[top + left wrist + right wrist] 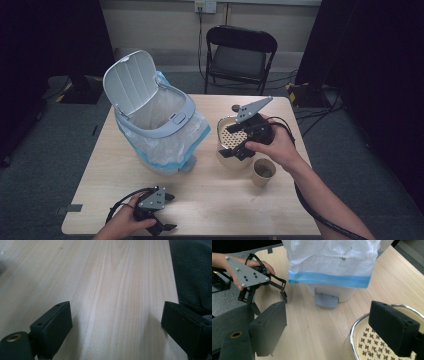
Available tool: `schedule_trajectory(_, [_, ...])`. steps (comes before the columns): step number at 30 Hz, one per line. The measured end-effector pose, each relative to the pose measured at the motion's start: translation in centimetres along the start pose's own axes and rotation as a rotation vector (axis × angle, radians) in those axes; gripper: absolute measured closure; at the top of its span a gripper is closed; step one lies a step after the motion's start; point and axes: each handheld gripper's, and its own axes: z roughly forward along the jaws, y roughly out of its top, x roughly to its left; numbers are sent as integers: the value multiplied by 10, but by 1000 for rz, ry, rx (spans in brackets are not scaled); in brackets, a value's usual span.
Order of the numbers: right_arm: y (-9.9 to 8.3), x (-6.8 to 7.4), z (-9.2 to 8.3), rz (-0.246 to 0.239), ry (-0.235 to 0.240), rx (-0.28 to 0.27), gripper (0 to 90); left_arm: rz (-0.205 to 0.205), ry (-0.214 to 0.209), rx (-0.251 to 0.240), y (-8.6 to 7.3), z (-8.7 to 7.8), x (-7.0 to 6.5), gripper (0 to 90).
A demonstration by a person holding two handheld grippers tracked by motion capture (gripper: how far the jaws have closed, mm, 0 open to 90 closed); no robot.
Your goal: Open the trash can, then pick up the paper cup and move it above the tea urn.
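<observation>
A pale wooden surface is standing on grey carpet in a dim room. At its near edge the left hand is resting with the left tool lying low on the wood, its jaws spread wide and released, with bare grain between them in the left gripper view. Farther in, on the right, a paper cup is sitting just beside a cream bowl that is carrying a perforated insert inside a metal rim. The right hand is reaching in from the lower right, forearm slanting across the corner of the surface, and is holding the right tool over the bowl with its grey plate tilted upward. In the right gripper view its jaws are standing part-way apart and gripping nothing, one hanging over the insert, the other over bare wood beside the bowl's rim. To the left of the bowl, mid-surface, a white pedal bin is standing with its lid swung up and open, a clear liner with a blue band draping over its sides, the grey pedal facing the bowl. Beyond the far edge a black folding chair is facing the surface, cables are trailing across the floor, and a wall socket is showing on the pale back wall between dark curtains.
</observation>
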Motion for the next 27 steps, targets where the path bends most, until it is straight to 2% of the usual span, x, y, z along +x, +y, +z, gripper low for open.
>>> schedule_trajectory(7, [-19,-2,-9,14,-31,-1,144,-3,3,-2,0,0,0,91])
schedule_trajectory(17, [-45,-1,-18,37,-51,0,147,-11,2,-1,0,0,-1,91])
schedule_trajectory(26, [-70,0,-27,75,-70,-6,148,-12,0,-4,0,0,-1,90])
schedule_trajectory(27, [-77,0,-29,87,-79,-1,147,-13,2,-6,-1,0,-1,90])
